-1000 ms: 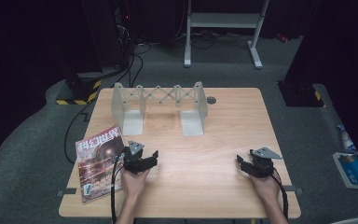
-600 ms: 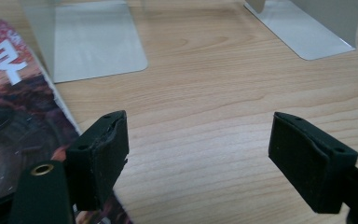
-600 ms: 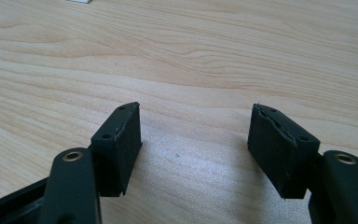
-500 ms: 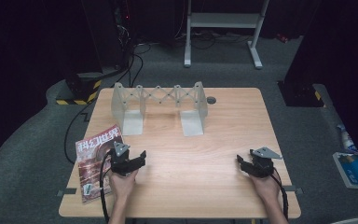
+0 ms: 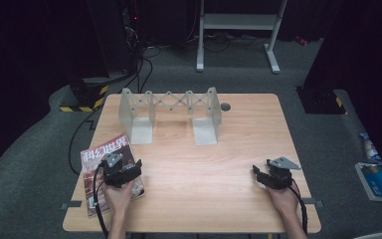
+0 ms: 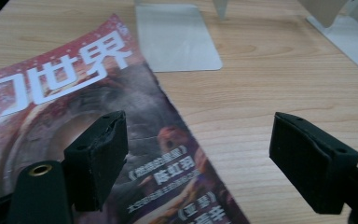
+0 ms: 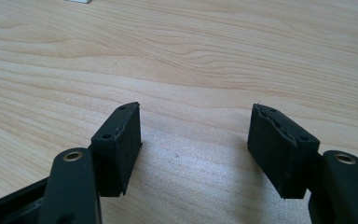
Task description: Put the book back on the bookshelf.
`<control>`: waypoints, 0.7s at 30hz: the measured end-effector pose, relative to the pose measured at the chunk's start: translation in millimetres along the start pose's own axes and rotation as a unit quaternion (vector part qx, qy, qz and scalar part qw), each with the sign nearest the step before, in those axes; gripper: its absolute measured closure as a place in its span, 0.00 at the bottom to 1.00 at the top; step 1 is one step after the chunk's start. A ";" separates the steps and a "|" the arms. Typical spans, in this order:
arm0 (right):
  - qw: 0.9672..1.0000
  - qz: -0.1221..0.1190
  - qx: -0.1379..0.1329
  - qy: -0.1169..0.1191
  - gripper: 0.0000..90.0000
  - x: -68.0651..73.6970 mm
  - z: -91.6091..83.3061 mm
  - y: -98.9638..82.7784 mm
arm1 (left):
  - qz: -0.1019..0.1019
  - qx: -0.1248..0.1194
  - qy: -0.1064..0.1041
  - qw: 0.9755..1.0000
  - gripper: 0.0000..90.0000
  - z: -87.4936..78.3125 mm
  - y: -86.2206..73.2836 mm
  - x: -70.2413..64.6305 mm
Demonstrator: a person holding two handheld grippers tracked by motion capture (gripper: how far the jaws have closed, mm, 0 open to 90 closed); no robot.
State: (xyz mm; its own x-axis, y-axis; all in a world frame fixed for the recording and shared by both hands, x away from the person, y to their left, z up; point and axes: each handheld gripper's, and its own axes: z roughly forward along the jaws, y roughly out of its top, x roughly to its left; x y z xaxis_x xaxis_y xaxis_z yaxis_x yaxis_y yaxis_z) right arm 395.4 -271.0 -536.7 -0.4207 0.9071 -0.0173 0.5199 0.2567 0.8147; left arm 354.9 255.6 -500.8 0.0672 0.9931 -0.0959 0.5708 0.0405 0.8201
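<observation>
Magazine point(image 6: 98, 135) lies beneath left claw point(image 6: 196, 154), its edge between open jaws.

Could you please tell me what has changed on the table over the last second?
The left gripper moved left across the table onto the magazine, its jaws opening a little, nothing gripped. The right gripper, magazine and metal rack stayed put.
</observation>
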 end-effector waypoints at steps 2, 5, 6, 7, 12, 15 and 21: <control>1.000 0.000 0.000 0.000 0.39 0.0 0.0 0.0 | -0.005 0.002 0.007 1.000 0.22 -0.4 -1.0 6.5; 1.000 0.001 0.001 0.000 0.39 0.1 -0.1 0.0 | -0.014 0.003 0.016 1.000 0.21 -1.4 -1.9 14.5; 1.000 0.001 0.000 0.000 0.39 0.1 0.0 0.0 | -0.020 0.002 0.022 1.000 0.21 -2.5 -2.2 19.6; 1.000 0.001 0.001 0.000 0.39 0.1 -0.2 0.0 | -0.021 0.003 0.026 0.999 0.21 -2.8 -2.4 22.4; 1.000 -0.001 0.000 0.000 0.39 0.0 -0.1 -0.1 | -0.023 0.015 0.044 0.999 0.20 -2.8 -3.5 33.8; 1.000 0.000 0.000 0.000 0.39 0.1 -0.1 -0.1 | -0.030 0.016 0.054 0.998 0.19 -5.1 -6.3 41.9; 1.000 -0.001 0.000 0.000 0.39 0.4 -0.1 -0.1 | -0.041 0.029 0.079 0.996 0.18 -5.1 -13.1 59.1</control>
State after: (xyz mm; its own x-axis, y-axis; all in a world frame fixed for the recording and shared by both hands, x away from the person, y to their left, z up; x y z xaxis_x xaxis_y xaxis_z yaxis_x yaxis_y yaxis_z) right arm 395.1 -270.8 -536.7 -0.4220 0.9064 -0.0179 0.5195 0.2579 0.8146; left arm 347.2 314.3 -514.3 -0.1081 0.9918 -0.0680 0.6159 0.1205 0.7785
